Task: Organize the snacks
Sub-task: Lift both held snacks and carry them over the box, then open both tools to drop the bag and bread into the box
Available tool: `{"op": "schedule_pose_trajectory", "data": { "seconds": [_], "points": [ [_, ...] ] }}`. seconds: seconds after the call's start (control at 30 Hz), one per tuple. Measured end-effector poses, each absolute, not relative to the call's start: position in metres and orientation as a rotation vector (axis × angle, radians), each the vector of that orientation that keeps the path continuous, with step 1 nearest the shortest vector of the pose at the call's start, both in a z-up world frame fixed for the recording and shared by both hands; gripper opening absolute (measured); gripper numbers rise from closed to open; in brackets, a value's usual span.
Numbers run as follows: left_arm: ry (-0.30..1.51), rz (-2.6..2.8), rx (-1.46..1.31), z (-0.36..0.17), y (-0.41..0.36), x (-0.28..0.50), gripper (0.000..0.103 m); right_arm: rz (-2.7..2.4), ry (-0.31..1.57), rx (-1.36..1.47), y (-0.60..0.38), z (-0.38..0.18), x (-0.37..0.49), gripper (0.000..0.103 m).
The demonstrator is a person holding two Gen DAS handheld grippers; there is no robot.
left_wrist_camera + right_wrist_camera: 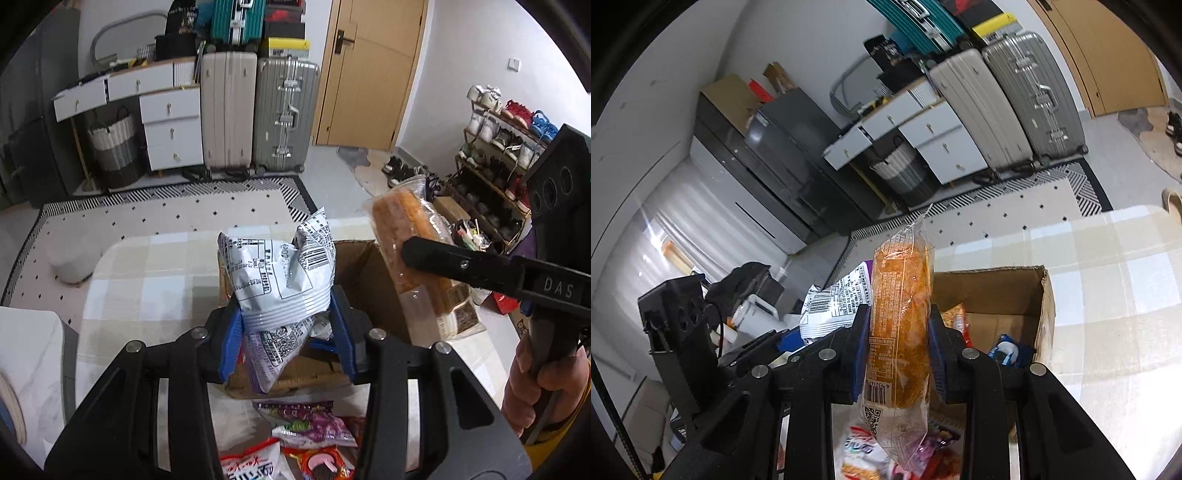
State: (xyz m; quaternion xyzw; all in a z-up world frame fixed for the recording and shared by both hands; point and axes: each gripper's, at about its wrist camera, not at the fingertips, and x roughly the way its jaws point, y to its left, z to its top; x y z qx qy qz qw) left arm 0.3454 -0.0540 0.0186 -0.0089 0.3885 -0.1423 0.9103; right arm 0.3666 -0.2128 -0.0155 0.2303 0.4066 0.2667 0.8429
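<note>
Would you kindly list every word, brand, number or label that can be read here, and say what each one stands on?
"DAS": raised letters on the right gripper, on its black arm.
"6 952147...": digits under the barcode on the bread packet; the rest is unclear.
Silver snack bag in the left gripper: barcode, QR code and dense print, too small to read.
Loose snack packets on the table: lettering cut off and blurred.

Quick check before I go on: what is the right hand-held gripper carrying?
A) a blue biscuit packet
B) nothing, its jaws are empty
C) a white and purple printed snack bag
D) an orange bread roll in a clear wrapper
D: in the right wrist view the right hand-held gripper has its blue pads clamped on the clear-wrapped orange bread roll, held above the open cardboard box.
</note>
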Motion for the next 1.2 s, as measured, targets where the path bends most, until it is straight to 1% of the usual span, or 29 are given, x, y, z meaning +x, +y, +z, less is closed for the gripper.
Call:
{"op": "schedule_pose_trajectory", "data": {
  "seconds": [0.37, 0.83, 1.03, 1.13, 1.2],
  "points": [
    [0.879, -0.293, -0.007, -0.034, -0.069, 0.422, 0.040, 0.531, 0.923, 0.475, -0.211, -0.051, 0.387, 0.029],
    [0.946, -0.285, -0.010, -0.074, -0.075, 0.447, 0.042, 0.506, 0.962, 0.451, -0.201, -0.064, 0.391, 0.029],
    [0.959, -0.275, -0.009, -0.085, -0.070, 0.448, 0.044, 0.490, 0.973, 0.444, -0.197, -0.065, 0.391, 0.029],
    [0.954, -0.279, -0.014, -0.090, -0.065, 0.438, 0.051, 0.485, 0.976, 0.441, -0.195, -0.065, 0.392, 0.029],
    [0.950, -0.275, -0.015, -0.090, -0.065, 0.437, 0.060, 0.486, 0.975, 0.441, -0.194, -0.064, 0.392, 0.029]
  ]
}}
